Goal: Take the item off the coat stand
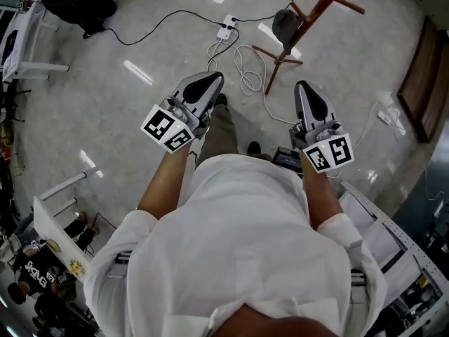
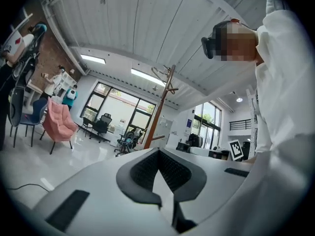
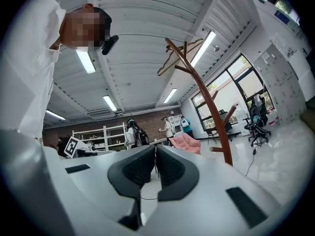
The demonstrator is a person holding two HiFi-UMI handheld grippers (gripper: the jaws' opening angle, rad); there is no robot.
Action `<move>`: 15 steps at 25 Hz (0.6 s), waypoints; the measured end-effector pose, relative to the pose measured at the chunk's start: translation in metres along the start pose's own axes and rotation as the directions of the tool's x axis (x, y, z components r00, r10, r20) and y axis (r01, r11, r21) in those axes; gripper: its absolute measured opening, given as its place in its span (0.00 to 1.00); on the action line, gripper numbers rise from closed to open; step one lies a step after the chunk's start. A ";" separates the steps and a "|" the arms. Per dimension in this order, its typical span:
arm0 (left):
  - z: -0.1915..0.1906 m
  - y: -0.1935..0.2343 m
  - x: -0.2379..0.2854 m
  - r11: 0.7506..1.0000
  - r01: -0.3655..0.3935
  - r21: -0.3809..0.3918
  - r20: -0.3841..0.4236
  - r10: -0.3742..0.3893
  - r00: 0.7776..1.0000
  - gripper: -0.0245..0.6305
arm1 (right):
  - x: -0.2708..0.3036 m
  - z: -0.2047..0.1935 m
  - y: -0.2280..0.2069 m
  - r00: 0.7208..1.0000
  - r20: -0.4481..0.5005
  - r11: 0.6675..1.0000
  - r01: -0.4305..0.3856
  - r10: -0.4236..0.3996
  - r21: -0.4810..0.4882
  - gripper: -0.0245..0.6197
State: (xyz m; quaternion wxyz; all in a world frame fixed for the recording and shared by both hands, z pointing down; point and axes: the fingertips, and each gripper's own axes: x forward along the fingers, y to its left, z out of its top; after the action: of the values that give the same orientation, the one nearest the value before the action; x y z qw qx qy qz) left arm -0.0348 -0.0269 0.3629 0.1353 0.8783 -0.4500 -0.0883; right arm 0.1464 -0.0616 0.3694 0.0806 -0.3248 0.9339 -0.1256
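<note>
The coat stand (image 1: 309,20) is a reddish-brown wooden pole with pegs and splayed feet, on the floor ahead of me and to the right. A grey cap-like item (image 1: 286,25) hangs on it by a peg. Both gripper views look up at the coat stand (image 2: 160,107) (image 3: 209,102); a thin hanger shape (image 3: 179,53) sits at its top. My left gripper (image 1: 210,77) (image 2: 158,151) is shut and empty, held at chest height, well short of the stand. My right gripper (image 1: 303,84) (image 3: 155,146) has its jaws together with nothing between them.
A white power strip (image 1: 228,27) with black and white cables (image 1: 245,69) lies on the floor just before the stand's feet. A wooden panel (image 1: 421,76) leans at far right. White tables (image 1: 31,44) stand at left. A pink chair (image 2: 59,124) and people (image 3: 133,132) are farther off.
</note>
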 end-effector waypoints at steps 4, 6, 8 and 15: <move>0.003 0.058 0.039 0.997 0.066 -0.030 -0.042 -0.067 0.997 0.06 | 0.051 -0.005 -0.027 0.989 -0.044 0.990 0.142 -0.142 0.004 0.08; 0.005 0.085 0.057 0.997 0.083 -0.003 -0.065 -0.083 0.994 0.06 | 0.075 -0.011 -0.038 0.977 -0.071 0.980 0.199 -0.200 -0.011 0.08; 0.006 0.117 0.073 0.996 0.087 0.015 -0.074 -0.086 0.994 0.06 | 0.101 -0.015 -0.049 0.964 -0.093 0.969 0.246 -0.248 -0.039 0.08; -0.002 0.198 0.124 0.996 0.090 -0.011 -0.097 -0.091 0.991 0.06 | 0.156 -0.019 -0.072 0.925 -0.113 0.930 0.350 -0.362 -0.109 0.08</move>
State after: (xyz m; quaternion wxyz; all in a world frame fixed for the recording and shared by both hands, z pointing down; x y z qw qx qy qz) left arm -0.1141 -0.2380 0.4236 0.1559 0.9006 -0.4023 -0.0531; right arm 0.0635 -0.2104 0.3971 -0.0194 -0.4832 0.8673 -0.1184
